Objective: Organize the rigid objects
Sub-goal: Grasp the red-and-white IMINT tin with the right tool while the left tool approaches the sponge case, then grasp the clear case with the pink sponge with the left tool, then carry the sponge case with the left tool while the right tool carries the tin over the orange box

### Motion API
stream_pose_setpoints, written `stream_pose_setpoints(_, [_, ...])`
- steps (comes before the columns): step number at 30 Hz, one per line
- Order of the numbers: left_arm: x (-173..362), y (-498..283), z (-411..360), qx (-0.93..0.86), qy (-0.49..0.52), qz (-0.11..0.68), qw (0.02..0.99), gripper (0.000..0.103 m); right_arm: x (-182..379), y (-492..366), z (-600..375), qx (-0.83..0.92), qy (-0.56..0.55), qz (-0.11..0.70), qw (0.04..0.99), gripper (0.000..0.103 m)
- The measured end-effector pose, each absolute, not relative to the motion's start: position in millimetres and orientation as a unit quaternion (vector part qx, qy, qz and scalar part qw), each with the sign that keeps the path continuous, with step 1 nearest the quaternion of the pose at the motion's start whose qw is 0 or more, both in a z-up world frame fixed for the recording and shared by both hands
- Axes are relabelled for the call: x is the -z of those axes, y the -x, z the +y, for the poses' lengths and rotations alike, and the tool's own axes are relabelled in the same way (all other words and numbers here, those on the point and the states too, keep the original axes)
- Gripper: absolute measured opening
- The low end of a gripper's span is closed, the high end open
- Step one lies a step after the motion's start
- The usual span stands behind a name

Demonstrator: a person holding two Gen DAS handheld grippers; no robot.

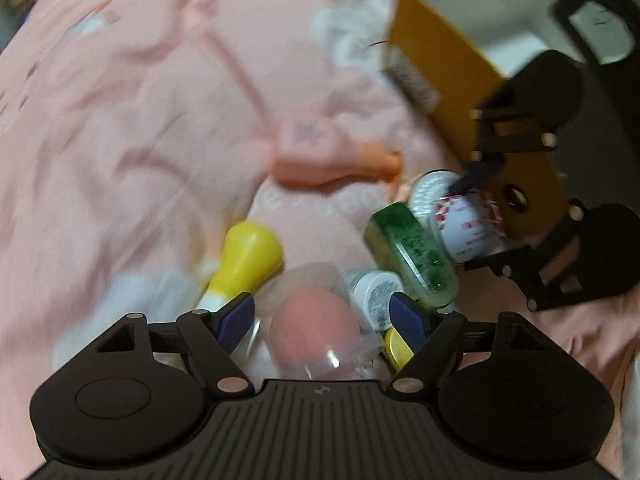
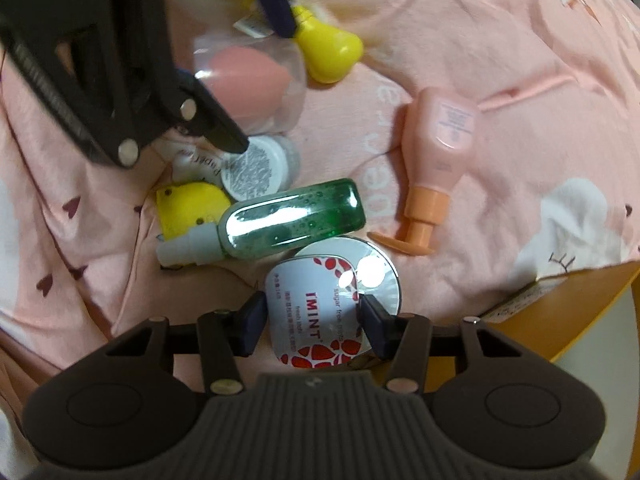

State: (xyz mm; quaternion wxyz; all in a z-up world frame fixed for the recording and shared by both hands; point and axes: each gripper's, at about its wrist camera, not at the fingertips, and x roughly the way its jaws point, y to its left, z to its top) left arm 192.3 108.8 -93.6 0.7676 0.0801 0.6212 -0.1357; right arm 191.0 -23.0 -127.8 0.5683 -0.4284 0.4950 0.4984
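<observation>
- Right gripper: pads clamped on the mint tin, just beside the green bottle.
- Left gripper: jaws spread, straddling the clear case with pink sponge, untouched, near the green bottle.
- Yellow box: beyond the green bottle.

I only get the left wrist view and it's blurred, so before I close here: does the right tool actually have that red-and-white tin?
Observer: Yes. In the right wrist view the right tool has a pad pressed on each side of the mint tin.
Operator: Where does the green bottle's cap end up? My own finger hides it.
Observer: The green bottle lies on its side, and its grey cap overlaps a flat yellow item.
Operator: Is my left tool clear of the small jar?
Observer: One finger of the left tool ends right at the small white jar. I cannot tell if it touches.
</observation>
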Motion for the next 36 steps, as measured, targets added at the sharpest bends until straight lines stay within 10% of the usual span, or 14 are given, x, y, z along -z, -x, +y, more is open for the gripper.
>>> stream_pose_setpoints(16, [111, -202, 120, 0.077, 0.017, 0.675, 0.734, 0.072, 126, -195, -22, -0.502, 0.414, 0.49, 0.581, 0.052])
stream_pose_setpoints(36, [-21, -197, 78, 0.133, -0.035, 0.582, 0.801, 0.071, 11, -194, -69, -0.486, 0.355, 0.406, 0.688, 0.049])
